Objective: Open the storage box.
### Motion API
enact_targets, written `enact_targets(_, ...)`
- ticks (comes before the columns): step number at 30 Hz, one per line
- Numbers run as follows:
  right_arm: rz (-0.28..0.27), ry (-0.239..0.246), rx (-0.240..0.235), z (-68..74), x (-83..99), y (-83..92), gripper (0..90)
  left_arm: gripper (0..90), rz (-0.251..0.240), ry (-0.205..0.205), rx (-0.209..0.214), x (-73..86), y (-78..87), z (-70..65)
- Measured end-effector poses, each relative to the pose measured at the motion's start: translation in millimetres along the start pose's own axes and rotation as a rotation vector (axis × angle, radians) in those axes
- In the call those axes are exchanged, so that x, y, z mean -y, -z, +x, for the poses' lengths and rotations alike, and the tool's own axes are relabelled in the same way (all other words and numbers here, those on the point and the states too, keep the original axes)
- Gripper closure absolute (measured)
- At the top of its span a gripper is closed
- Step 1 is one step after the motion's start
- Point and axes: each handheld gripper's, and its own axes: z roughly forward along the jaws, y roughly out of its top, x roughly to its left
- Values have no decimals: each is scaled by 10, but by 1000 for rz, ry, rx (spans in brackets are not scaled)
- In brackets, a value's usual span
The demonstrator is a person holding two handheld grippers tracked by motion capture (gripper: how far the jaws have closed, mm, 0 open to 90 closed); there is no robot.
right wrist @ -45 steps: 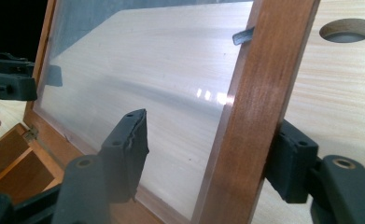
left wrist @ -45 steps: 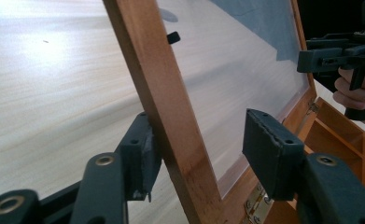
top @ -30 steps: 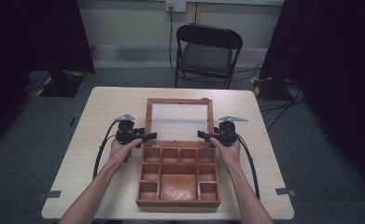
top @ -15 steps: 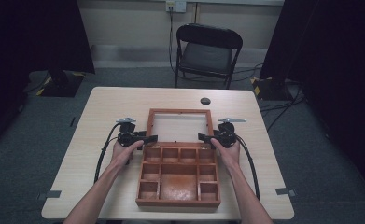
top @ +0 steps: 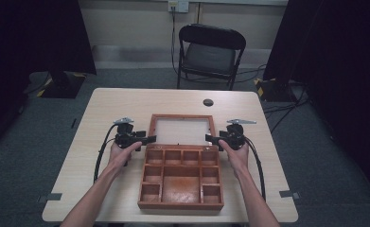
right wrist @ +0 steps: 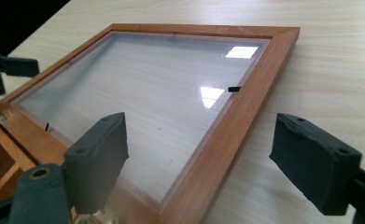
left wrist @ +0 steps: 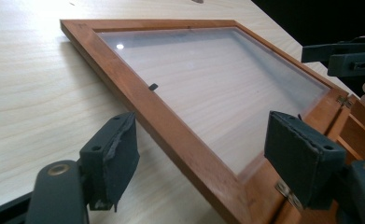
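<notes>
A wooden box (top: 180, 178) with small compartments sits in the middle of a pale table (top: 102, 113), nearer the person's edge. Its lid (top: 181, 131), a wooden frame around a clear pane, is folded open on hinges and lies flat, or nearly flat, on the tabletop behind the box. The left gripper (top: 147, 139) has its jaws open, one on each side of the lid's left frame rail without pinching it. The right gripper (top: 210, 138) is the same, jaws open astride the right rail. The likely risk is to the hinges and the pane: if a jaw catches the rail as a hand pulls away, it could jolt the lid, twist the hinges or drag the box along the table. A jaw tip pushed inward could also scratch or crack the pane. There is bare table to the left and right of the box, so both hands have room to draw outward. A small dark round object (top: 208, 102) lies beyond the lid near the far edge, well apart. A black chair (top: 211, 52) stands behind the table.
</notes>
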Motion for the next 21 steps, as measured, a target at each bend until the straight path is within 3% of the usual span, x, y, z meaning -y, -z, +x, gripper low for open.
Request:
enact_targets(4, -12, 3, 14, -8, 60, 120, 177, 234, -8, -18, -15, 32, 146, 8)
enact_targets(6, -10, 8, 19, -20, 102, 183, 173, 233, -19, 12, -13, 73, 209, 15)
enact_targets(9, -7, 9, 28, -30, 112, 278, 168, 222, -4, -20, -58, 133, 301, 8)
enact_targets(15, -9, 49, 53, -3, 165, 511, 153, 221, 25, -42, -99, 193, 477, 26)
enact_targets(19, -31, 23, 36, 10, 254, 663, 150, 226, 53, -89, -130, 257, 606, -16)
enact_targets(21, -26, 32, 49, 38, 280, 718, 149, 226, 66, -104, -143, 285, 669, -28)
